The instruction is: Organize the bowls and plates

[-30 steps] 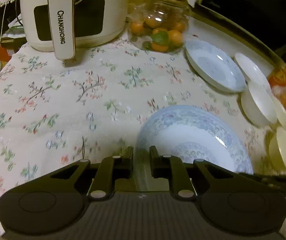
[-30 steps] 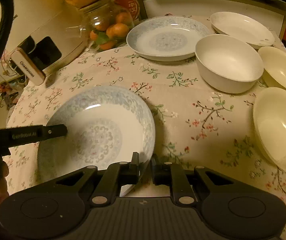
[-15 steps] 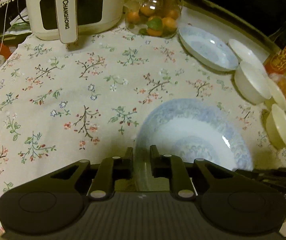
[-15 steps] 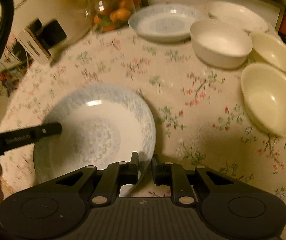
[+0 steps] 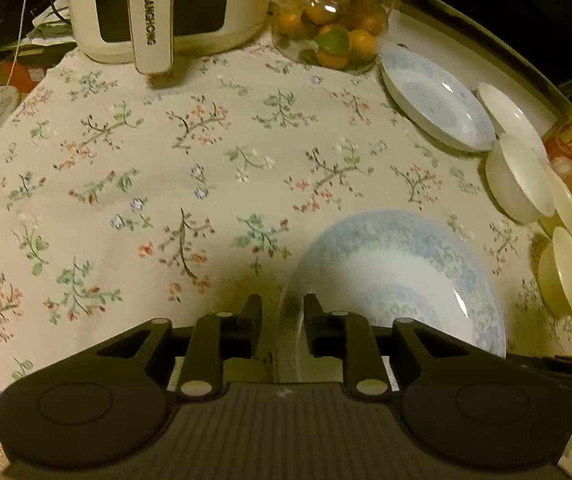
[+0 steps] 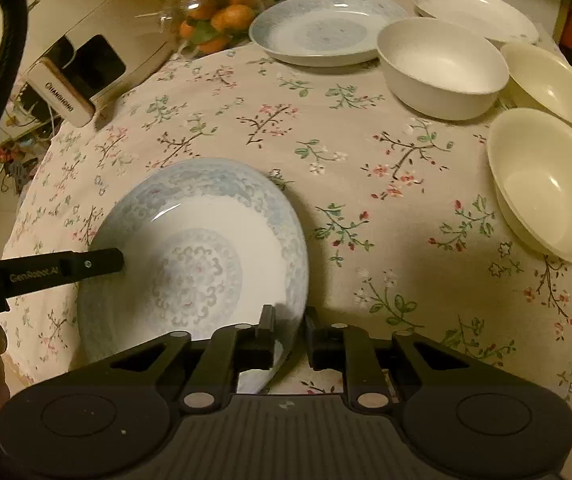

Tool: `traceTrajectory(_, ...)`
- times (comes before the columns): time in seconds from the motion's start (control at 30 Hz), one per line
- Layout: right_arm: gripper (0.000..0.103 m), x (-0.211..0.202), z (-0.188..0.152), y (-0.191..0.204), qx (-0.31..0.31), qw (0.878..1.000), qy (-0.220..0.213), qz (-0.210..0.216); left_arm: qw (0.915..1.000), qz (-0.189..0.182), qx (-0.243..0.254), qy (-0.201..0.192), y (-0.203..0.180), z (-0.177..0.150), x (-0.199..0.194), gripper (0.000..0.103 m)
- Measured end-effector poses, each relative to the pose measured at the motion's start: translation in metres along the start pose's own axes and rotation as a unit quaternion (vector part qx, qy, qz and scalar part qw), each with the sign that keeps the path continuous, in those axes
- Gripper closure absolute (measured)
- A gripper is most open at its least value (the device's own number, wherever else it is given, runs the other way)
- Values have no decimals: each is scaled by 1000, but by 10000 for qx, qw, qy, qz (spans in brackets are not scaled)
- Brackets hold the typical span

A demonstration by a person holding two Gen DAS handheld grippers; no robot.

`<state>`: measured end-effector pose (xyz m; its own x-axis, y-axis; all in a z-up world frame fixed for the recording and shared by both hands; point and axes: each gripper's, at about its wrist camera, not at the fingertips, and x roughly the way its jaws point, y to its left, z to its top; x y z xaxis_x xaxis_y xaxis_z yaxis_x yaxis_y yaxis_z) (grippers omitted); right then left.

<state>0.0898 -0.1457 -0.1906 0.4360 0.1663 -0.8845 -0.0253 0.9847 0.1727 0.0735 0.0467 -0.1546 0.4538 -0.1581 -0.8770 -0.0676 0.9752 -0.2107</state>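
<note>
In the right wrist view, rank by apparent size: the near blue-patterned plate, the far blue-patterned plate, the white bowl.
1. near blue-patterned plate, though being closest to the camera inflates it.
2. far blue-patterned plate.
3. white bowl, clearly smaller across than the far plate despite sitting slightly nearer.

Glossy glazed plate (image 6: 206, 256) on matt floral cloth (image 6: 365, 184)

near plate (image 6: 206, 248): on the tablecloth (image 6: 365, 208), front left
far plate (image 6: 317, 32): behind, right of the fruit jar (image 6: 214, 20)
air fryer (image 5: 166, 4): back left, beside the jar
bowl (image 6: 441, 64): right of the far plate
second plate (image 6: 477, 8): behind that bowl
two more bowls (image 6: 545, 184): right edge, one behind the other
</note>
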Motion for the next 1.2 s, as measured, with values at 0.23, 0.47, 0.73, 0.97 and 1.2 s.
traceTrajectory(0.23,74,-10,13,-11,131,9998,-115,-17,9997,-112,-182,-152,-11,29,-5,79)
traceTrajectory(0.47,67,-32,47,-29,353,9978,-522,220,9981,-415,-193,-405,-40,69,-1,73)
traceTrajectory(0.73,67,-45,104,-66,556,9907,-1241,40,9963,-395,-214,-727,-66,101,24,63)
traceTrajectory(0.97,67,-36,133,-96,1099,9822,-1515,178,9943,-306,-283,-986,-78,126,50,58)
traceTrajectory(1.2,67,-24,175,-115,1405,9730,-1818,225,9929,-438,-294,-1063,-91,142,66,57)
